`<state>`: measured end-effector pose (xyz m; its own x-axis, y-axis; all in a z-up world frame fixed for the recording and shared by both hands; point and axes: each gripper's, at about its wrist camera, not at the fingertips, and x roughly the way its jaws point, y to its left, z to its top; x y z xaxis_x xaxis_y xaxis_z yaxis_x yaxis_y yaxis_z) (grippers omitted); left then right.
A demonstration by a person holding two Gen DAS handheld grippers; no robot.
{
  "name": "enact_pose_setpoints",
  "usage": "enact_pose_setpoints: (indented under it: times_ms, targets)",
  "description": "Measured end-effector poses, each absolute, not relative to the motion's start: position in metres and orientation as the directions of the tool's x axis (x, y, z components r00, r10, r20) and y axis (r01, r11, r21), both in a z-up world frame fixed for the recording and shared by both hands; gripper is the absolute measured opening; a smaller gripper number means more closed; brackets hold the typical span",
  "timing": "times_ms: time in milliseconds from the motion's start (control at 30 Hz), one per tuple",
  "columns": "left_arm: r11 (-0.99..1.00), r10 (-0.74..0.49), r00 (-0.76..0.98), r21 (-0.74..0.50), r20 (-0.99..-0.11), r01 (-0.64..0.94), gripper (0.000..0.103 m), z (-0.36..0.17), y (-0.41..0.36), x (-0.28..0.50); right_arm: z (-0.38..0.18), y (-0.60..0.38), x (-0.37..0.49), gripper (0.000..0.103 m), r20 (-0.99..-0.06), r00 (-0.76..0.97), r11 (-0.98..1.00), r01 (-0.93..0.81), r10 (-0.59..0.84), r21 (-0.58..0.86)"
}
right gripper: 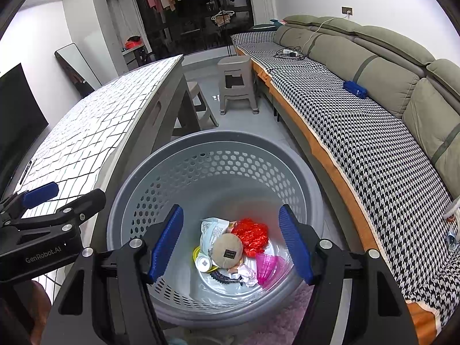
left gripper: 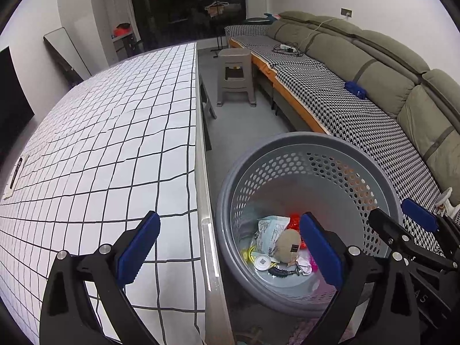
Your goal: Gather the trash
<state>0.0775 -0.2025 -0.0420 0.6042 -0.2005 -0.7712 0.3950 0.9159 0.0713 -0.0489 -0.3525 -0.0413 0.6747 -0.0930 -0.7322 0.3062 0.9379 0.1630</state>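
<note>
On the left, the left tongs (left gripper: 230,247) gape wide and empty over the edge of the white grid-clothed table (left gripper: 115,132). To the right, the right tongs (right gripper: 231,244) hang wide and empty above the round grey perforated plastic basket (right gripper: 215,146) on the floor. The trash lies at its bottom: a crinkly red plastic wrapper (right gripper: 250,235), light and soft, likely pinched best at its bunched middle, and what seems a stiff pink plastic cup (right gripper: 267,267).
</note>
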Motion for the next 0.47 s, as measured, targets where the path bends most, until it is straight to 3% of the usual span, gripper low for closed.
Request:
enact_pose_setpoints:
  times_ms: [467]
  targets:
    - [0.916,-0.200,0.603,0.072,-0.772,0.395,0.096,-0.0410,-0.2017,0.0769,-0.0403,-0.3540,-0.0491,0.066,-0.731,0.676,0.938,0.306,-0.092,0.165]
